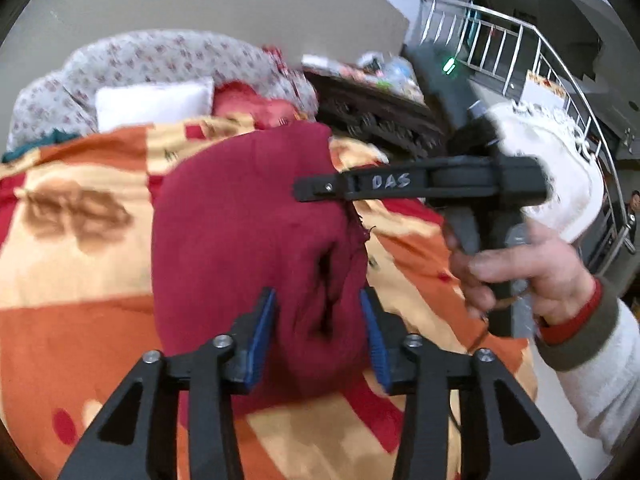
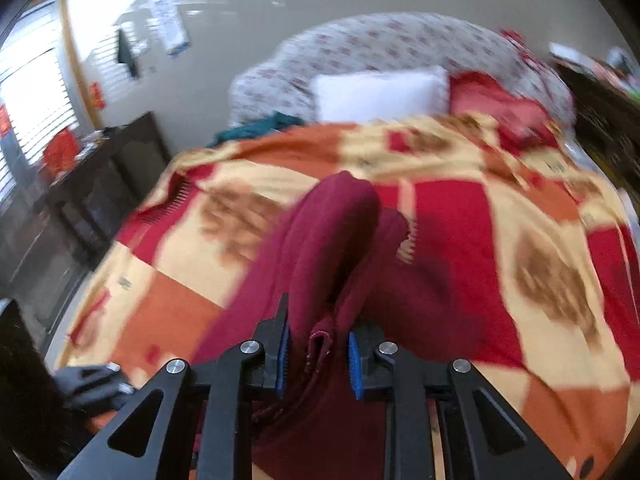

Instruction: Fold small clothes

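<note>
Maroon knit, a small garment (image 1: 256, 240), lies bunched on the orange and red blanket (image 1: 72, 248) covering the bed. The left gripper (image 1: 320, 332) has its jaws spread with a thick roll of cloth between them, apparently not squeezed. The right gripper (image 2: 318, 356) pinches a hemmed edge (image 2: 320, 338) between its jaws. To fold well, I judge the 2 grippers should keep level, pull the edge taut, then lay it flat over the rest without dragging the blanket.
</note>
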Demonstrator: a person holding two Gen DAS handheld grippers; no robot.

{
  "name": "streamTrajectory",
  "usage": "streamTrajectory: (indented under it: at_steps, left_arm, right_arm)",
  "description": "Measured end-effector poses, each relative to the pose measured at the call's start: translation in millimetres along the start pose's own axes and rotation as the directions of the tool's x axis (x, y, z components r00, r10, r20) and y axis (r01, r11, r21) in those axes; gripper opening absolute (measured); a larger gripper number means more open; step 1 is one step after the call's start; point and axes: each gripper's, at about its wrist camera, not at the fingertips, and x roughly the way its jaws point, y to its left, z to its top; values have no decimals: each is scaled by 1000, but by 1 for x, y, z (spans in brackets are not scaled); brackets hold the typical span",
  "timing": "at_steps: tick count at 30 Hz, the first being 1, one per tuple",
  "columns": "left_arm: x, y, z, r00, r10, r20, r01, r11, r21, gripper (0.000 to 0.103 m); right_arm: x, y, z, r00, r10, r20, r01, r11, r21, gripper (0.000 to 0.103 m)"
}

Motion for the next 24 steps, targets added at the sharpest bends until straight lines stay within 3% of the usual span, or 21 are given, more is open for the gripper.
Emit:
streamTrajectory:
  at_steps: [3,6,9,12,16,18,21,24]
  left_arm:
    - [-4,-1,-11,998,45,-34,-44,999,18,48]
    - [-16,8,-14,990,140,-18,-140,990,33,51]
    - [-19,25,-9,982,190,-6,-190,982,-5,55]
    - [-11,34,-8,980,196,-9,-197,980,-20,55]
    - [11,25,-19,970,234,-59,-234,972,8,55]
    - [21,21,-24,967,240,-86,-240,971,13,55]
    - [34,23,-28,962,255,-97,-255,967,9,57]
    - [39,26,-30,962,252,-101,-255,967,-14,58]
  right_arm:
    - [24,-34,-25,996,-70,-62,73,996,51,25]
    - [17,-54,-28,999,38,-11,-36,987,160,25]
    - [4,-60,-27,996,90,8,-89,966,242,30]
    - [-8,-42,-26,998,48,28,-52,980,193,30]
    - [-31,-30,-16,986,-125,110,105,979,172,30]
    - [-37,-28,-12,988,-83,130,60,983,172,30]
    - [-27,-12,-12,997,19,70,-27,994,106,30]
    - [-1,1,-19,999,-51,9,51,998,25,30]
